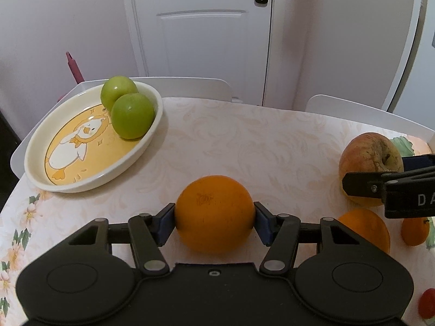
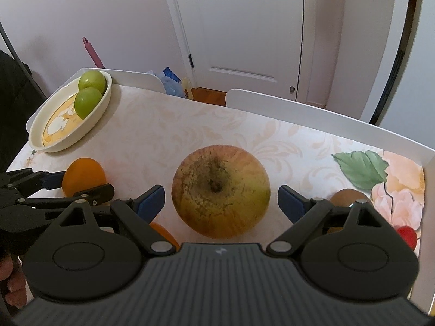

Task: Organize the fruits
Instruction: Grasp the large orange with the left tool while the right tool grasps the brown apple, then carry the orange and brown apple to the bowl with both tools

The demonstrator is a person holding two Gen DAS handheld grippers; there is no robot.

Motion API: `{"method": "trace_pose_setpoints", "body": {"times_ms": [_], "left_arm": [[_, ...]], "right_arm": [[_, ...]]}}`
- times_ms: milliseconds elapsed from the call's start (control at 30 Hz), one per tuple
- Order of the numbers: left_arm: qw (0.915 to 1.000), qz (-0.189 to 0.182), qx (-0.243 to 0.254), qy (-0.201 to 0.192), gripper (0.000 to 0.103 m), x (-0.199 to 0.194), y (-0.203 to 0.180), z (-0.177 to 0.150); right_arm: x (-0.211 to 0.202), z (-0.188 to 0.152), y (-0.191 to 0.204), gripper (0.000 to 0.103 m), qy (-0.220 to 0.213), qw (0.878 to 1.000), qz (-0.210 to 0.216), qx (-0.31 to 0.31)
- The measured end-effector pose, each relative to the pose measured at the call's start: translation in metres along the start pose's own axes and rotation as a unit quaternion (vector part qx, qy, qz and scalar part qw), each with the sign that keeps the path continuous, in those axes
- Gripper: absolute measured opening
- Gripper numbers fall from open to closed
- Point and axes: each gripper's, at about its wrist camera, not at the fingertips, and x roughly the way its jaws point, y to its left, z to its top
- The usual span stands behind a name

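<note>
A white panelled door (image 1: 212, 27) and pale walls stand behind a table (image 1: 244, 141) covered in a cream floral cloth, with white chair backs (image 2: 299, 108) along its far edge. At the far left of the table sits a cream dish (image 1: 40, 168) with a duck painted inside — two green apples (image 1: 130, 116) lie touching each other against its far rim. Nearer the middle, the left gripper (image 1: 214, 221) has its blue pads pressed against both sides of an orange (image 1: 214, 213) that rests on the cloth. Just right of it lie a second orange (image 1: 367, 228) and a smaller one (image 1: 414, 231). Farther right, the right gripper (image 2: 221, 201) straddles a large russet apple (image 2: 220, 190) — its jaws stand apart, with a clear gap on each side of the fruit. A brown kiwi (image 2: 348, 197) peeks from behind the right finger, and a small red fruit (image 2: 406, 233) lies near the table's right edge.
</note>
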Motion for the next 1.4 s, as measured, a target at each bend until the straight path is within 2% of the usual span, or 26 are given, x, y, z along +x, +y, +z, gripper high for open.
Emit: {"method": "trace_pose_setpoints", "body": {"times_ms": [133,233,567,833,1100,1400], "left_arm": [[1.0000,0.000,0.002,0.001,0.064,0.000,0.000,-0.001],[1.0000,0.000,0.004,0.001,0.064,-0.001,0.000,-0.001],[0.9999,0.005,-0.006,-0.007,0.063,-0.011,0.005,-0.006],[0.9993,0.015,-0.017,-0.031,0.063,-0.037,0.018,-0.005],[0.9980,0.022,-0.021,-0.054,0.063,-0.063,0.049,0.002],[0.9964,0.024,-0.013,-0.081,0.063,-0.090,0.102,0.026]], "right_arm": [[0.002,0.000,0.000,0.101,0.000,1.000,-0.004,-0.003],[0.003,0.001,0.001,0.092,0.000,1.000,0.003,-0.007],[-0.006,0.003,0.010,0.091,-0.016,1.000,-0.002,-0.020],[-0.028,0.016,0.032,0.091,-0.038,0.999,0.011,-0.030],[-0.051,0.031,0.066,0.091,-0.053,0.998,0.020,-0.031],[-0.064,0.051,0.118,0.091,-0.066,0.997,0.024,-0.017]]}}
